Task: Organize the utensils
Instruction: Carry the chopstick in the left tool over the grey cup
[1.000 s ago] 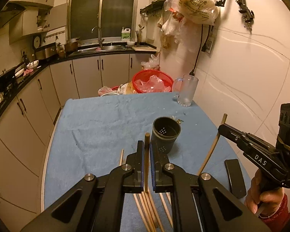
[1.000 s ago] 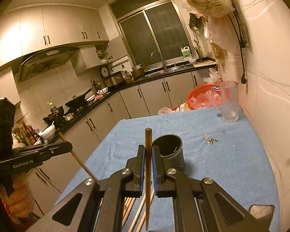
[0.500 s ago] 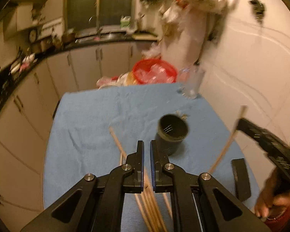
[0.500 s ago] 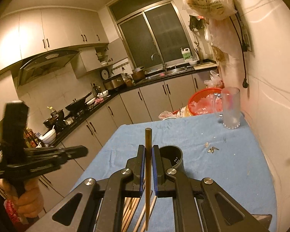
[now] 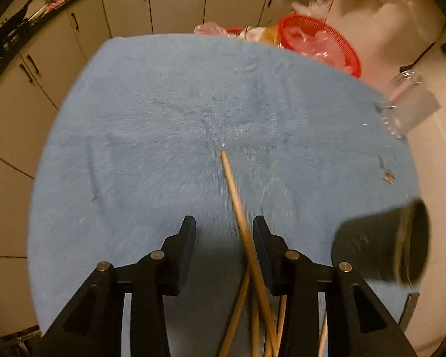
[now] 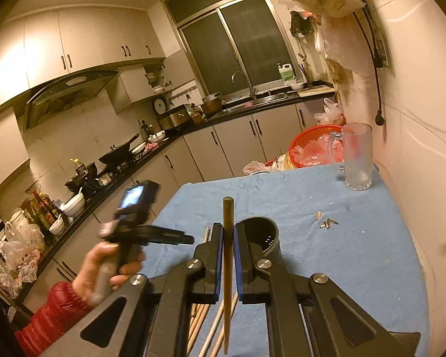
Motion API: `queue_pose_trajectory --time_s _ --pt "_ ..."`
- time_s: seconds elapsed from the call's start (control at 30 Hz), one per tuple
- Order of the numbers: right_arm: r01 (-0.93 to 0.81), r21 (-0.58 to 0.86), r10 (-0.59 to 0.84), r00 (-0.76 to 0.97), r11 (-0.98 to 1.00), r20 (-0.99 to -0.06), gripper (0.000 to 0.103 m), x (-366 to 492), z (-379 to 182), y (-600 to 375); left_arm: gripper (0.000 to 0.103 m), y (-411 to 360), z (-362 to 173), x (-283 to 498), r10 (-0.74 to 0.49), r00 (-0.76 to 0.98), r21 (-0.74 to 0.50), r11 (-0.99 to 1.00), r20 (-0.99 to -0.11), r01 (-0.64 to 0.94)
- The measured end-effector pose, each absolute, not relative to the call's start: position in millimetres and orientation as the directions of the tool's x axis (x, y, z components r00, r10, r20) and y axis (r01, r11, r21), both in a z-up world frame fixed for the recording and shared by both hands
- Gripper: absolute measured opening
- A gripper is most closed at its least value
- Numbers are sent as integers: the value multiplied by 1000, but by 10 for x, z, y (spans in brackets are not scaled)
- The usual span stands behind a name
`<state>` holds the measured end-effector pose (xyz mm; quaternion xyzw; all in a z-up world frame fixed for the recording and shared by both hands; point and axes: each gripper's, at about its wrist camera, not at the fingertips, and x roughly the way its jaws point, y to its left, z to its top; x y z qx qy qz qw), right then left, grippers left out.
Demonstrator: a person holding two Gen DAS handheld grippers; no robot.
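Chopsticks (image 5: 264,321) mostly loose on blue cloth (image 5: 163,119) beside dark holder cup (image 6: 261,235); cup looks empty as far as we see, so sorting barely begun. Our left gripper (image 5: 224,238) points down over pile, jaws opening, one chopstick (image 5: 235,190) lying between them, unpinched. Our right gripper (image 6: 229,238) clamps dark chopstick (image 6: 227,223) upright, near cup, not yet dropped in.

Wide blue-clothed bench (image 5: 151,125) lying bare across its middle and left, dark holder (image 5: 383,244) standing in the way at right, chopstick pile (image 5: 252,321) crowding the near edge, glass mug (image 6: 358,156) and red basket (image 6: 309,148) blocking the far right corner
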<state>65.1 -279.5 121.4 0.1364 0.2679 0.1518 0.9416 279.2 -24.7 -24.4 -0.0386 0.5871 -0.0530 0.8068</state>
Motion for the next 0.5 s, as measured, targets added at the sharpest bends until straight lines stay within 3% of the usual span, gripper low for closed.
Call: queue_pose_trajectory --time_s 0.1,0.13,0.2,0.33,0.5 --pt "-211 336 358 807 918 -470 8 708 1202 -2822 37 -395 -411 2982 -94 272 -90 996 -958 29" --pt "-212 337 360 805 917 -472 8 723 1195 -2832 20 -426 -472 3026 -78 259 -76 997 -963 19" --pt "-213 337 361 802 917 -475 8 743 1185 -2836 9 -482 -464 3042 -21 277 -22 1000 -961 0" --pt "-212 343 365 798 915 -480 8 782 1155 -2870 6 -478 -434 2911 -27 300 -30 1000 -954 -4" --pt "-218 353 372 803 910 -465 7 749 1192 -2885 6 -369 -12 2462 -110 414 -108 994 -903 29"
